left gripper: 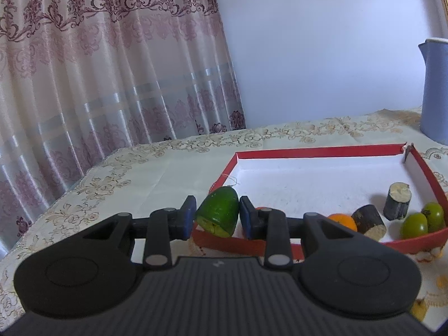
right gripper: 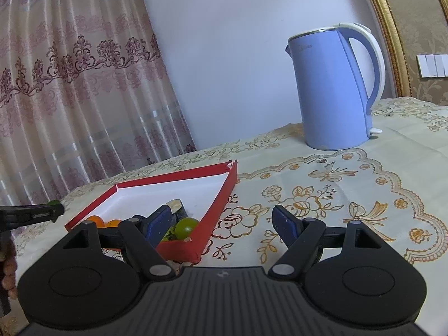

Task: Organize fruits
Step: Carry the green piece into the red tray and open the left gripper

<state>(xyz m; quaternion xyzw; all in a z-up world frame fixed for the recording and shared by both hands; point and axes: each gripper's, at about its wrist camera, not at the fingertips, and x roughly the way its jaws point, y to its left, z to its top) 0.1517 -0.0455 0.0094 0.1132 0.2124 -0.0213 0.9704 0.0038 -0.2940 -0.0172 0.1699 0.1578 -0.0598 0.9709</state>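
Note:
My left gripper (left gripper: 216,215) is shut on a green cucumber piece (left gripper: 219,215), held above the near left corner of the red-rimmed white tray (left gripper: 308,151). In the tray lie an orange (left gripper: 343,221), two dark cut stem pieces (left gripper: 369,221), and two green round fruits (left gripper: 415,224). My right gripper (right gripper: 224,221) is open and empty above the tray's (right gripper: 221,196) right edge and the tablecloth. A green fruit (right gripper: 186,226) and oranges (right gripper: 96,220) show in the right wrist view, and the left gripper (right gripper: 33,212) appears at the left edge.
A blue electric kettle (right gripper: 333,89) stands on the tablecloth behind the tray at right. A patterned curtain (left gripper: 98,70) hangs past the table's left edge. Yellow scraps (left gripper: 420,309) lie on the cloth near the tray's front right corner.

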